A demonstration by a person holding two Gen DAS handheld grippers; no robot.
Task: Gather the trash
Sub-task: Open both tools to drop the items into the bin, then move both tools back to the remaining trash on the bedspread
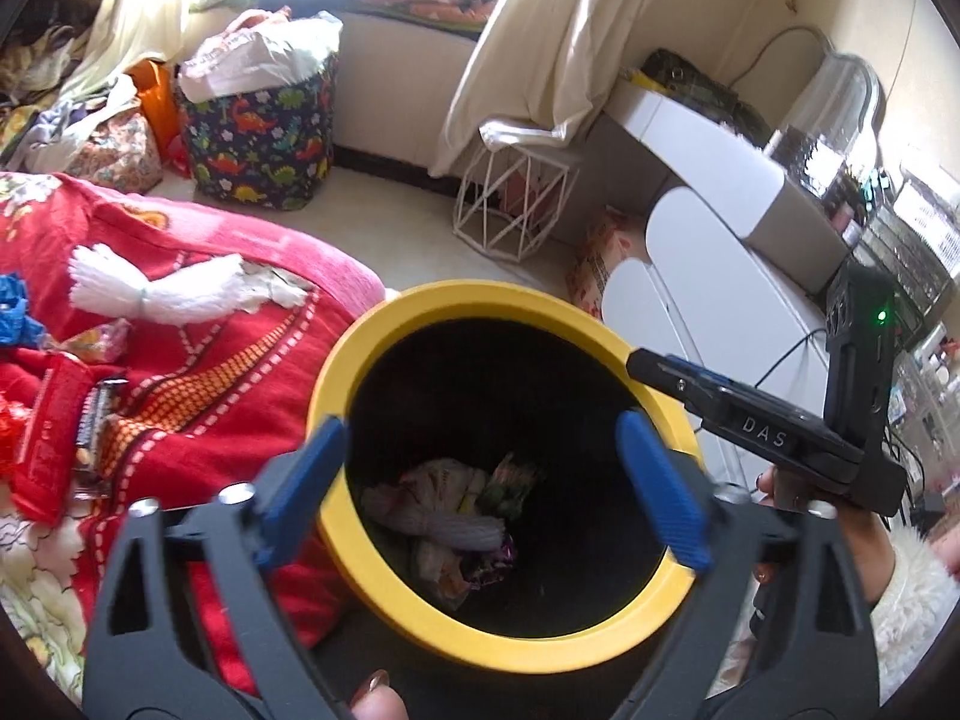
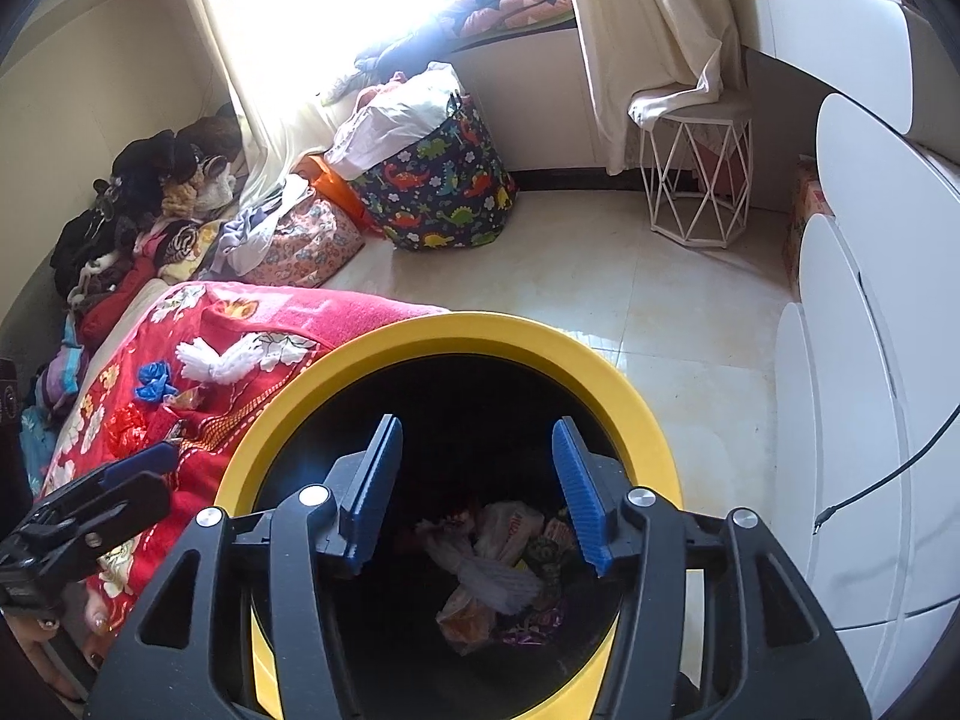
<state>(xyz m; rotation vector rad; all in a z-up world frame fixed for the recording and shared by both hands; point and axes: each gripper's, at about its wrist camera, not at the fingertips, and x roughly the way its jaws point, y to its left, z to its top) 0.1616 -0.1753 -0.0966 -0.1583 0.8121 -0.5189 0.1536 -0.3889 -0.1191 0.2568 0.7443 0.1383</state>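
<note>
A black trash bin with a yellow rim stands beside a bed with a red blanket. Wrappers and a white yarn bundle lie at the bin's bottom. My left gripper is open and empty over the bin mouth. My right gripper is open and empty above the bin too; it shows in the left wrist view at the rim's right side. On the blanket lie a white yarn tassel, a blue scrap and red wrappers.
A dinosaur-print fabric basket and a white wire stool stand on the tiled floor by the window. A white cabinet runs along the right. Clothes are piled at the bed's far end.
</note>
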